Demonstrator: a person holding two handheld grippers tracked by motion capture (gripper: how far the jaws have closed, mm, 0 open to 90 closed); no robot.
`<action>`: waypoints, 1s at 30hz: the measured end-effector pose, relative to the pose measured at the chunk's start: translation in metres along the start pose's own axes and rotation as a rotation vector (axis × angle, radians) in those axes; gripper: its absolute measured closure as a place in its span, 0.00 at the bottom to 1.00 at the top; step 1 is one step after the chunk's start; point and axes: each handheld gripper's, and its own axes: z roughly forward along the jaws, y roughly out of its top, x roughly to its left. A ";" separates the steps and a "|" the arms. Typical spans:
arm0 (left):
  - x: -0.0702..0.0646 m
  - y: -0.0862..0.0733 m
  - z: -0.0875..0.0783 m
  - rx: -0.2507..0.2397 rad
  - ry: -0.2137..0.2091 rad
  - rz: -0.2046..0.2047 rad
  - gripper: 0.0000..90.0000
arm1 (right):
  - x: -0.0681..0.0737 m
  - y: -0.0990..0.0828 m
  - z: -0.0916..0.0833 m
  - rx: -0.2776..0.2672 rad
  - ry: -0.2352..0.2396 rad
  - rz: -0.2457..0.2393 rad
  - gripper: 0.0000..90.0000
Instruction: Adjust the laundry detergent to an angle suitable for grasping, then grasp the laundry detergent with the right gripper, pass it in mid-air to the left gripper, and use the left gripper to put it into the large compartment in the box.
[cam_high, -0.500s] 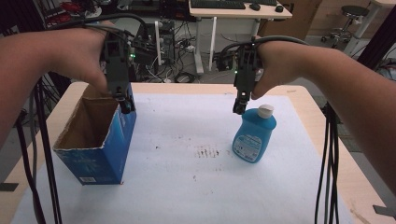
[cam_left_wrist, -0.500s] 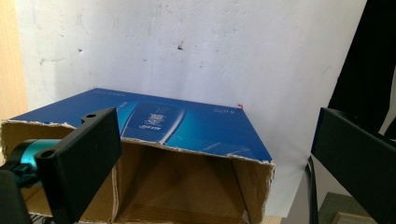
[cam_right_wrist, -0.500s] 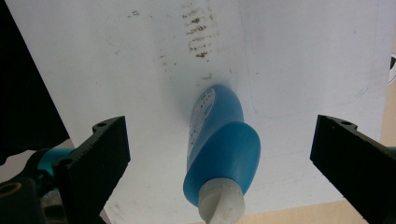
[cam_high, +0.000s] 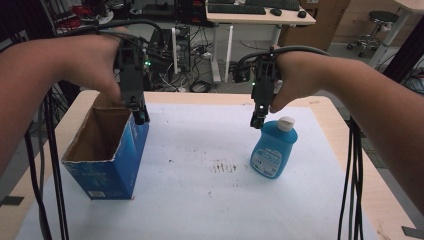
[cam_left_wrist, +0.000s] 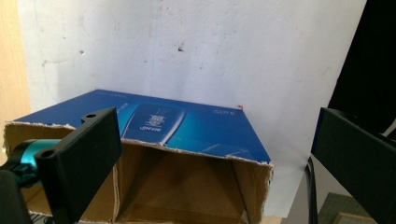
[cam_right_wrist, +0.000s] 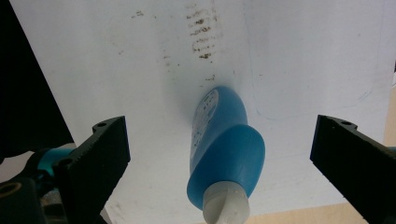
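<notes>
Jaws wide, bottle (cam_right_wrist: 224, 149) untouched between

The white mat (cam_high: 200, 150) lay bare between the open box (cam_high: 107, 160) and the bottle (cam_high: 274, 150); those two stood well apart.

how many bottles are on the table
1. A blue bottle with a white cap stands upright on the white sheet at the table's right side, just below the open right tongs. The inside of the open box on the left is partly hidden, so more could be there.
</notes>
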 end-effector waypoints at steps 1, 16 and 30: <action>-0.001 0.000 0.000 0.003 0.001 0.000 0.02 | 0.000 0.000 0.000 0.003 0.000 0.003 0.04; -0.005 0.002 0.000 0.009 -0.002 -0.008 0.02 | 0.000 -0.001 -0.002 0.004 -0.005 -0.003 0.04; -0.001 0.006 0.006 0.006 -0.010 0.006 0.02 | -0.012 -0.019 0.002 -0.139 0.048 0.103 0.04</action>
